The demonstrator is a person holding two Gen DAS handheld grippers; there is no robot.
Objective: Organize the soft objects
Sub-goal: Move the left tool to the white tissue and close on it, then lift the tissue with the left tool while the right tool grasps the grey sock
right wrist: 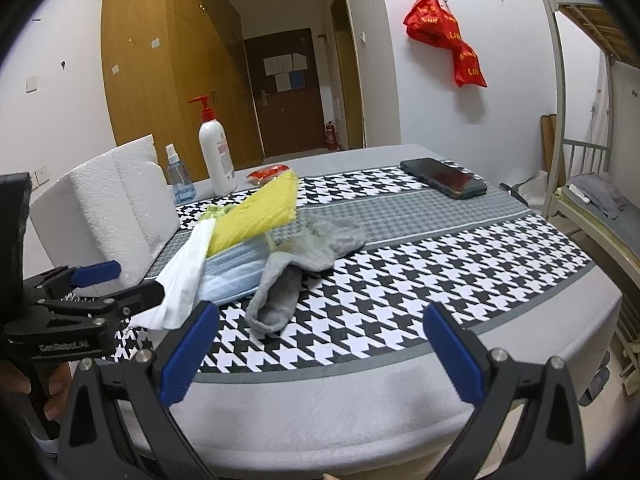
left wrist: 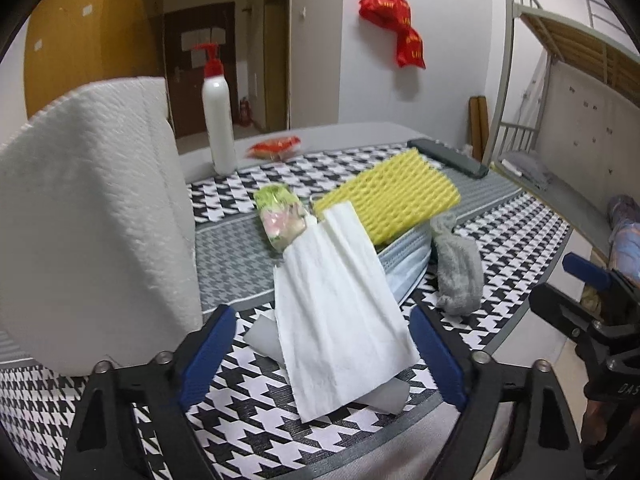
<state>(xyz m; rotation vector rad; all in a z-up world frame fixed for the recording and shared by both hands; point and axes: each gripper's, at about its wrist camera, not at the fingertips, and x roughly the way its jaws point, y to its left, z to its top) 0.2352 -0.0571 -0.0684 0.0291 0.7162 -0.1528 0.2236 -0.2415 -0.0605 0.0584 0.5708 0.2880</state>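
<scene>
The left gripper [left wrist: 322, 356] has its fingers spread wide around a white paper napkin [left wrist: 340, 312], not yet pinching it. The napkin leans on a pile on the tabletop [right wrist: 400, 320]: blue face mask [right wrist: 232, 276], yellow foam net [right wrist: 256, 216], a packet. It looks featherlight, limp and easily torn, so a pinch near its lower edge seems best. The right gripper [right wrist: 320, 356] is open and empty, near a grey sock [right wrist: 288, 276], soft and floppy, best pinched mid-body.
</scene>
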